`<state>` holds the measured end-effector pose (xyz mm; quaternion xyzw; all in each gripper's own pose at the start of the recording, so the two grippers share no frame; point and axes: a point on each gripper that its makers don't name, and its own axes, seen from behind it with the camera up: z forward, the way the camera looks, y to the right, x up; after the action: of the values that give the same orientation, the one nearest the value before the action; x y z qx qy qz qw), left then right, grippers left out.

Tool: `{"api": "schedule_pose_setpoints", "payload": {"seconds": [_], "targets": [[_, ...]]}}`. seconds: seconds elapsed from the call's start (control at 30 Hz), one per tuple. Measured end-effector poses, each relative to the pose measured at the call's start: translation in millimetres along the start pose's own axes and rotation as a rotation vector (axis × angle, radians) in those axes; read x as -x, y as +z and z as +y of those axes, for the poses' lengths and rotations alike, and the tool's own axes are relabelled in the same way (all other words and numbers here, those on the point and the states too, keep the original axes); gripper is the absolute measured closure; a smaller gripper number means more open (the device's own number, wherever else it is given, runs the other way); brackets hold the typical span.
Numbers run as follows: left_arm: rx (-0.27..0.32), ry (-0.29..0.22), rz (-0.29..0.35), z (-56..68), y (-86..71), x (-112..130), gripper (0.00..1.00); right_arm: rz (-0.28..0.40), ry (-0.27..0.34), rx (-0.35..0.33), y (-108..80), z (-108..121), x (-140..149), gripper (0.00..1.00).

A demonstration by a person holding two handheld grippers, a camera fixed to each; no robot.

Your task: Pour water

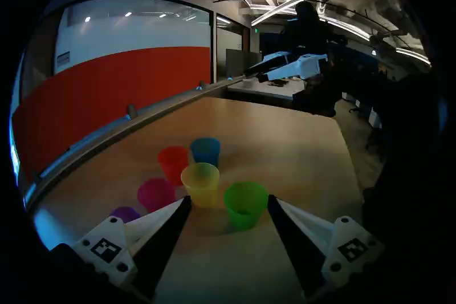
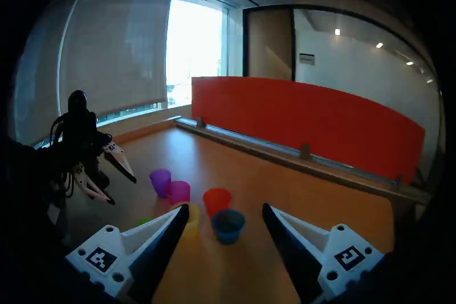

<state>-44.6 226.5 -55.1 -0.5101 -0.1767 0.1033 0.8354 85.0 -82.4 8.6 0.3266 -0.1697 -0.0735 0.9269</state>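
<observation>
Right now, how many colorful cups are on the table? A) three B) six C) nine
B, six: the purple cup, pink cup, red cup, blue cup, yellow cup and green cup stand close together on the table.

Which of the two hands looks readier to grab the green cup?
Left, probably. The green cup sits between the left gripper's open fingertips; from the right gripper, also open, it lies off to one side, mostly hidden behind a finger.
</observation>
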Motion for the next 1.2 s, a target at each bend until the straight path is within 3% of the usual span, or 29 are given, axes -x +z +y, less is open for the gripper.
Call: {"api": "schedule_pose_setpoints", "payload": {"seconds": [0.6, 1.0, 1.2], "targets": [[0.073, 0.03, -0.096, 19.0, 46.9, 47.0, 0.0, -0.017, -0.008, 0.011, 6.8, 7.5, 8.1, 0.0], [0.084, 0.049, -0.149, 22.8, 78.0, 67.3, 0.01, -0.023, -0.017, 0.011, 9.3, 9.2, 10.0, 0.0], [0.097, 0.047, -0.146, 26.9, 90.1, 66.5, 0.01, -0.029, -0.022, 0.013, 10.6, 10.6, 13.0, 0.0]]}}
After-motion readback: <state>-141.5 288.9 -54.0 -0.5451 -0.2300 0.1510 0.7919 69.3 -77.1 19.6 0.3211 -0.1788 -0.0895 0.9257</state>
